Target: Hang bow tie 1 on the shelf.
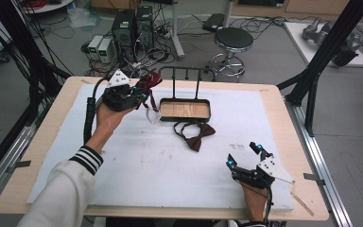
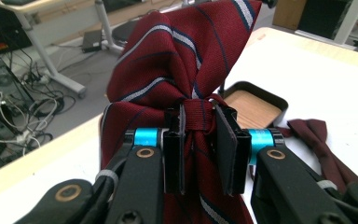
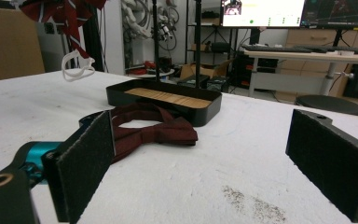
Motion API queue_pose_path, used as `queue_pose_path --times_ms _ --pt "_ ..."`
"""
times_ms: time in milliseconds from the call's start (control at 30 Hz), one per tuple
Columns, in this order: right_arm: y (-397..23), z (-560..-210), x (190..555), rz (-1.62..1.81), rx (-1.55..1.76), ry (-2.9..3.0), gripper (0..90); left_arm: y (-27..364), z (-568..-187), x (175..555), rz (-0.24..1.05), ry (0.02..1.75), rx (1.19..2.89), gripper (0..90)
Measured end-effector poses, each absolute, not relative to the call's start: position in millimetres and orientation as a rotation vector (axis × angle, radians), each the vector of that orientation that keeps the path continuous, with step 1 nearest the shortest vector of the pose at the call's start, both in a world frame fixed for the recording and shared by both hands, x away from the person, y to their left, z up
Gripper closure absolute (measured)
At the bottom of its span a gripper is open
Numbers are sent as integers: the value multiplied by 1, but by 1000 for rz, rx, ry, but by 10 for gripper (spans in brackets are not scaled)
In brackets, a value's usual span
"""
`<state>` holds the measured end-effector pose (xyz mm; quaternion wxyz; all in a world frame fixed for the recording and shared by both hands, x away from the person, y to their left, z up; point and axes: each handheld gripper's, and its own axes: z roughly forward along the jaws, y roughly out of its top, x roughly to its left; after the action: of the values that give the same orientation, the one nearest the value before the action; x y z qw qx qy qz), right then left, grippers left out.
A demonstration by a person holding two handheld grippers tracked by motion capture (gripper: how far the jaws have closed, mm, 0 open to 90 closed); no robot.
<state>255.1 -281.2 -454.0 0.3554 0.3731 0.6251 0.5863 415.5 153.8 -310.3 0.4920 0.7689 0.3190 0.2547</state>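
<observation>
My left gripper is raised at the table's back left, shut on the knot of a dark red striped bow tie whose white neck strap dangles below it. In the left gripper view the jaws pinch the tie's centre band. A plain dark red bow tie lies flat on the white mat just in front of the black tray. My right gripper rests low at the front right, jaws wide apart with nothing between them, its pads pointing at the plain bow tie.
The black tray has a wood-look floor and a black rack with upright rods behind it. A white mat covers the wooden table. Beyond the table stand a stool, computer towers and cables.
</observation>
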Motion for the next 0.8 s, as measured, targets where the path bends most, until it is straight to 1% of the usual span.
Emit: queue_pose_path --times_ms 467,800 --pt "-281 -454 255 1516 962 1613 72 141 -300 435 610 761 1783 739" --pt "-281 -454 255 1517 971 1608 72 137 -296 446 613 793 1737 740"
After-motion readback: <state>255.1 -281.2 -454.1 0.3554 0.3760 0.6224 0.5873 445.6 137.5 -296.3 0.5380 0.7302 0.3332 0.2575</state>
